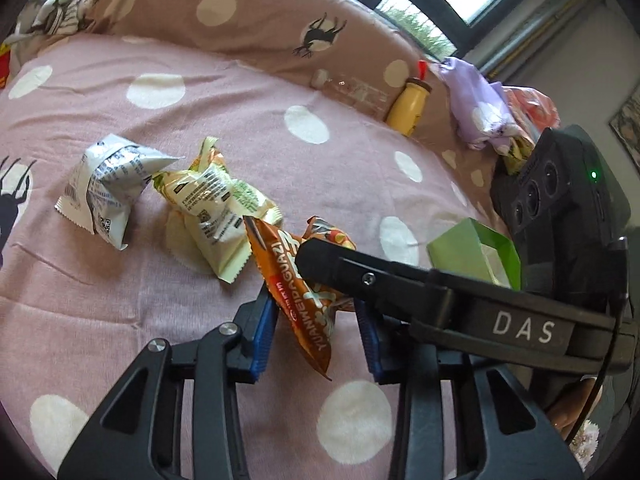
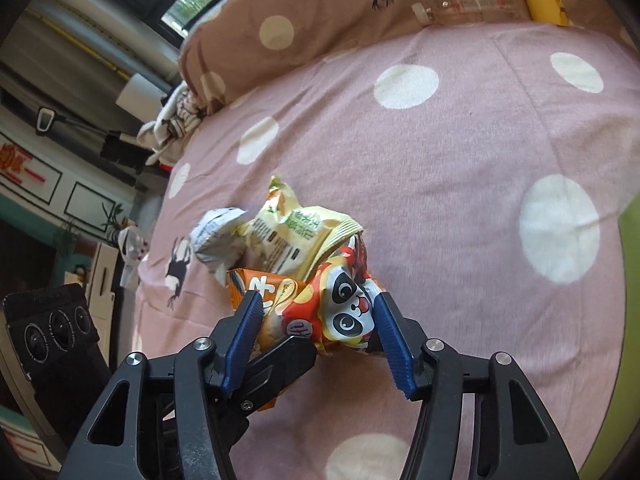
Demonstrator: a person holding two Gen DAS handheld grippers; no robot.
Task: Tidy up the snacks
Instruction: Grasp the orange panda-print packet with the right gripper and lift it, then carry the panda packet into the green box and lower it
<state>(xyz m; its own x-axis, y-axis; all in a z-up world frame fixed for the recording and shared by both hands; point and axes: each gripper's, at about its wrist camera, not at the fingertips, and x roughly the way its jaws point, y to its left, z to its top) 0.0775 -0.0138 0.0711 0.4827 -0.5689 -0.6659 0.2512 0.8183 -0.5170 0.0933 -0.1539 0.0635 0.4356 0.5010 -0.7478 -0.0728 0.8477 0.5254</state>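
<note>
An orange panda snack packet (image 1: 296,280) lies on the pink spotted bed (image 1: 168,128). My left gripper (image 1: 316,316) is open with its blue pads on either side of the packet's end. My right gripper (image 2: 316,320) is around the same packet (image 2: 340,312), its pads close against it; a finger of it crosses the left wrist view (image 1: 360,276). A pale green-yellow packet (image 1: 212,204) and a silver-white packet (image 1: 108,184) lie just beyond; both also show in the right wrist view, the pale one (image 2: 296,236) and the silver one (image 2: 216,240).
A green open box (image 1: 476,252) stands right of the packets. A yellow bottle (image 1: 408,108), a clear plastic bottle (image 1: 352,90) and a purple cloth (image 1: 480,104) lie by the brown spotted pillow (image 1: 240,12) at the far edge. The bed's edge drops off at the left of the right wrist view.
</note>
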